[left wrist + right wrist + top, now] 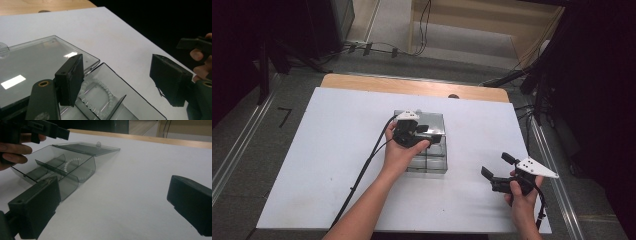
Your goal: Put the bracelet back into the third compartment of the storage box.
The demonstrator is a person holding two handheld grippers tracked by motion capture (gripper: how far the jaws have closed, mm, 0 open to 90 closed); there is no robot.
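Note:
A smoky clear plastic box [438, 161] sits mid-table with its lid [434, 121] folded open to the far side. In the left gripper view, a white bead bracelet [108, 92] lies in one compartment beside the lid [37, 57]. My left gripper [428, 133] hovers over the box, jaws open with nothing between them [120, 75]. My right gripper [498, 165] is held open low over the table's front right, pointing toward the box [62, 173]. The right gripper view has the bracelet [65, 167] in a middle compartment and the left gripper [42, 128] above the box's far end.
A white sheet [337, 150] covers the table, with a wooden edge [412, 86] along the back. Each gripper trails a black cable [362, 175]. Cables and dark stands [512, 77] sit on the floor beyond the table.

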